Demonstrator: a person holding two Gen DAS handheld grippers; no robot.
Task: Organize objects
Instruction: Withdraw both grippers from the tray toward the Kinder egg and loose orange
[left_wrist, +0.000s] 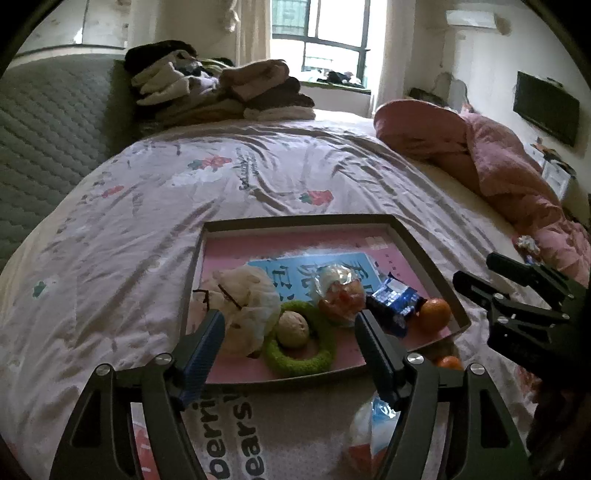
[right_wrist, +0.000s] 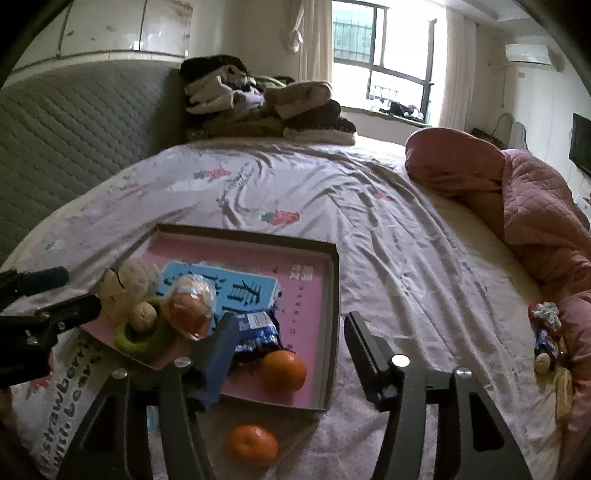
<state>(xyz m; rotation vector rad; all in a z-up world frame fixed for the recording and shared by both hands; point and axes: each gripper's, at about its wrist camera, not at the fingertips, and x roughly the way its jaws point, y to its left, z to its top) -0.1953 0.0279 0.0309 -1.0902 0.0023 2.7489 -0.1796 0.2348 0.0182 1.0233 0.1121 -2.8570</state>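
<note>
A dark-rimmed tray (left_wrist: 295, 220) with a pink floor lies on the bed. It holds a white plush (left_wrist: 247, 306), a green ring (left_wrist: 299, 356) around a walnut (left_wrist: 293, 328), a plastic-wrapped snack (left_wrist: 338, 291), a blue packet (left_wrist: 395, 301) and an orange (left_wrist: 436, 314). My left gripper (left_wrist: 290, 318) hovers open over the ring, nothing between its fingers. My right gripper (right_wrist: 290, 318) is open too, above the tray's near right corner (right_wrist: 325, 402), beside the orange (right_wrist: 283, 371). A second orange (right_wrist: 253, 445) lies on the sheet outside the tray.
A wrapped item (left_wrist: 369, 432) lies on the sheet under the left gripper. A pink quilt (right_wrist: 517, 192) is heaped at the right, with small items (right_wrist: 546, 332) beside it. Folded clothes (right_wrist: 266, 103) are stacked by the grey headboard (right_wrist: 74, 129). A printed pillow (right_wrist: 62, 398) is at the near left.
</note>
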